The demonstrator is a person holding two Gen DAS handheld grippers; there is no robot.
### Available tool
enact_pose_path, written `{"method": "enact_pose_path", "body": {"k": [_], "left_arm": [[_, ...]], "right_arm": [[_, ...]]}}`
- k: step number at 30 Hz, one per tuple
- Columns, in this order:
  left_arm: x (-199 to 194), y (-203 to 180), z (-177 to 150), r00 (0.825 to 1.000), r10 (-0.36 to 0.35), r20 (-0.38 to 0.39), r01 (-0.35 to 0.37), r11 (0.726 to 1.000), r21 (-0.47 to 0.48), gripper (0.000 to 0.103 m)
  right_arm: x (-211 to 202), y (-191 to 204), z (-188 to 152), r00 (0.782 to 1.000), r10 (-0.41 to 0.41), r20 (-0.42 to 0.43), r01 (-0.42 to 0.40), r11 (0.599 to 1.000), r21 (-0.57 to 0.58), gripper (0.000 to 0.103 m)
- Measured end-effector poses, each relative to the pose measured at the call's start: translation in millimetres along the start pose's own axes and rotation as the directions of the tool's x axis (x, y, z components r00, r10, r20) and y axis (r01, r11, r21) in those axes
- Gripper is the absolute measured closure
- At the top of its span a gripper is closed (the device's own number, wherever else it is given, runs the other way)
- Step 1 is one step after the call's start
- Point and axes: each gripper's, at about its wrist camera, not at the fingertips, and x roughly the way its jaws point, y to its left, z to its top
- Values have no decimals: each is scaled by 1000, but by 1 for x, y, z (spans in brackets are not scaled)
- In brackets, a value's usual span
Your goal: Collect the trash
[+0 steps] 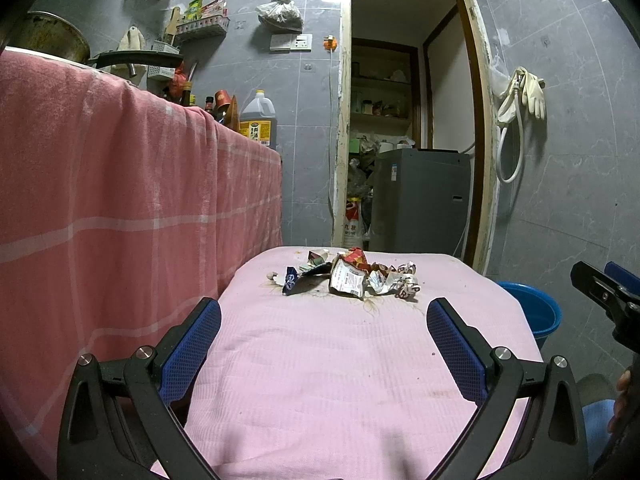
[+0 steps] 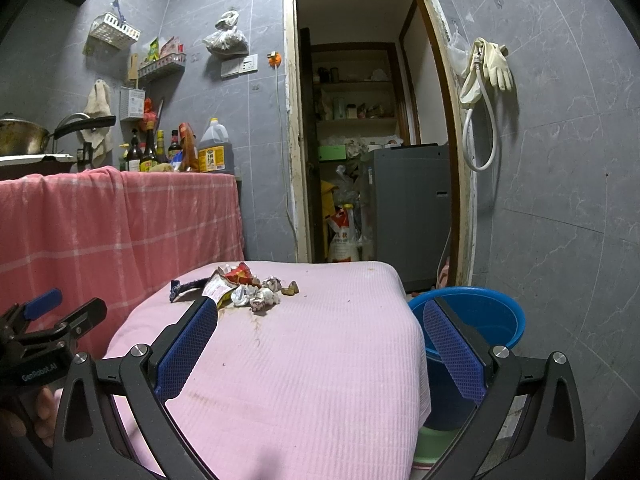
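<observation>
Presently listed, largest first: pink-covered table [image 1: 320, 380], directly beneath and ahead of both grippers, cloth stained under the litter; blue bucket [image 2: 492, 320], just past the right gripper's outer finger and below the table edge, the probable receptacle, though that is a judgement only; trash pile [image 1: 352, 276], crumpled wrappers and foil scraps, lying ahead of both grippers toward the far end of the table, nearer the left gripper's line. Left gripper [image 1: 324, 344]: fingers spread wide, nothing between them. Right gripper [image 2: 320, 344]: likewise spread wide and empty. Risks: the wrappers are light and springy, so a pinch on one edge could slip or drag neighbours off the far edge; small crumbs beside the pile may be too flat for the pads to seize; the loose cloth could bunch up in the closing fingers; a release over the bucket could miss, since its mouth sits low beside the table. Obscured items: the bucket's inside and base are partly hidden by the finger and table; print on the wrappers is illegible; the count of separate pieces cannot be told.
</observation>
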Motion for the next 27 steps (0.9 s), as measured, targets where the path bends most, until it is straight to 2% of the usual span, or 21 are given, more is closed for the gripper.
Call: {"method": "enact_pose_path", "body": {"k": [27], "left_arm": [[2,0,-2,1000,3,-5,-3,1000,2,2]], "right_arm": [[0,0,-2,1000,2,0,-2,1000,2,0]]}}
